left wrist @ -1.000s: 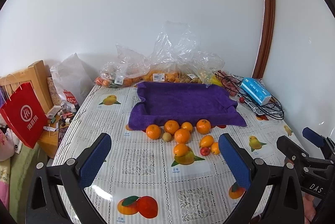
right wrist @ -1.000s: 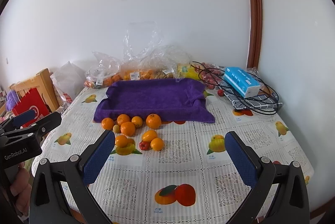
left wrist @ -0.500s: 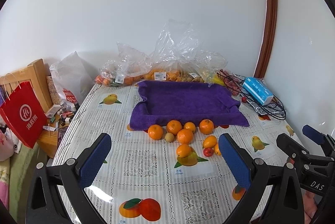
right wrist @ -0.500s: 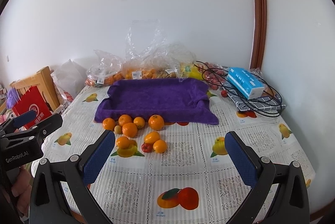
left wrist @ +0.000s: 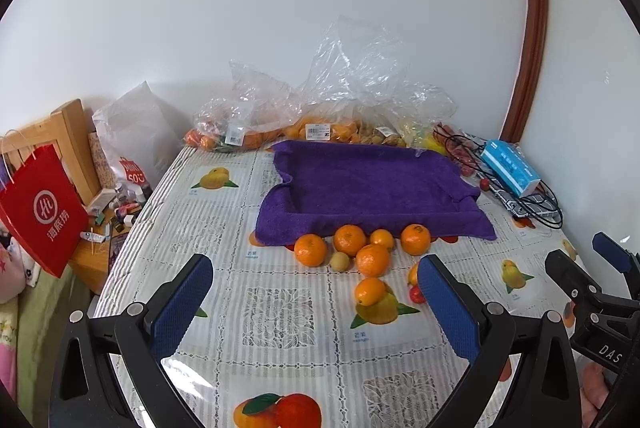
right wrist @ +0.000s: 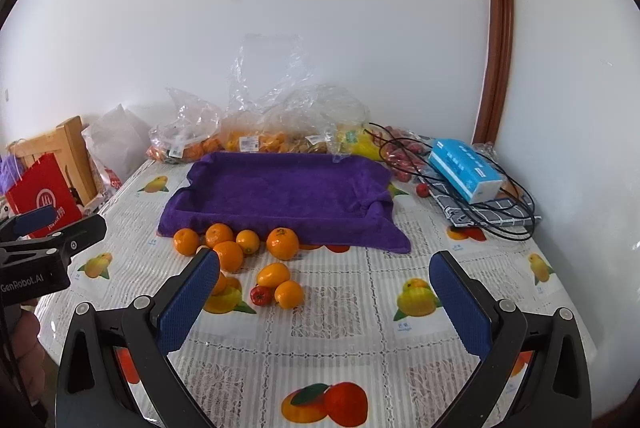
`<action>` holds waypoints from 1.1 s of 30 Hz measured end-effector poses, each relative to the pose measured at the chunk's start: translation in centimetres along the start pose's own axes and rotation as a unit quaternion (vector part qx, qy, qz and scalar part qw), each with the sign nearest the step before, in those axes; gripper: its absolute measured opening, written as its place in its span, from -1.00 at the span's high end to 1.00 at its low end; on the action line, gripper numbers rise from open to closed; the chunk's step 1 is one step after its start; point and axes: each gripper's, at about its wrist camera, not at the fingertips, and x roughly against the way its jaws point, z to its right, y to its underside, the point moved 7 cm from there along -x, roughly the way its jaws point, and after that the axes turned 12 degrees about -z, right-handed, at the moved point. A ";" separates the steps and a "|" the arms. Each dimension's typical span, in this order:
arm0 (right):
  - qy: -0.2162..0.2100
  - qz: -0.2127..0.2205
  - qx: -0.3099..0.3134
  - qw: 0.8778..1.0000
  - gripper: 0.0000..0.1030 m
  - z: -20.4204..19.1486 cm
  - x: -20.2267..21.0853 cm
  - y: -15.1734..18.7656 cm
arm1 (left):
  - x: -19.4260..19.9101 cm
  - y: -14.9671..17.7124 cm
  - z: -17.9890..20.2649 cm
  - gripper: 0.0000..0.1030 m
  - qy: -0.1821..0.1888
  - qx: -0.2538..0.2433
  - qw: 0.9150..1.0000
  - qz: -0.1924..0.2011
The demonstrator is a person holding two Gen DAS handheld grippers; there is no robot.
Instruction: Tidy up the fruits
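Black left tool [left wrist: 312, 292] and right tool [right wrist: 324, 288], blue textured pads (silver screws, white lettering)

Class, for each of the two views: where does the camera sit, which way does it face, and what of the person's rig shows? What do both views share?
Left wrist: on the left hand-held gripper, facing the purple towel; right hand-held gripper at right edge.
Right wrist: on the right hand-held gripper, facing likewise; left one at left edge.
Shared: towel, loose oranges, blue box.

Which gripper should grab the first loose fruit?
Probably left. The fruit pile lies between the open left gripper fingers; in the right view it sits off toward the right gripper's left finger.
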 end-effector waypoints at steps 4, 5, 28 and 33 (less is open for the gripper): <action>-0.016 -0.006 -0.009 1.000 -1.00 0.2 -1.8 -0.3 | -1.8 -0.5 -0.6 -0.99 -0.002 0.004 1.000 -0.007; -0.023 -0.009 -0.013 1.000 -1.00 0.3 -2.4 -0.3 | -2.2 -0.5 -0.7 -0.99 -0.003 0.002 1.000 -0.006; -0.109 -0.144 -0.023 0.983 0.24 -2.3 -14.6 4.4 | -12.1 1.2 -2.9 -0.90 0.023 0.033 0.995 -0.086; -0.112 -0.150 -0.008 0.982 0.34 -2.2 -15.1 4.5 | -12.5 0.8 -2.4 -0.90 0.023 0.021 0.996 -0.082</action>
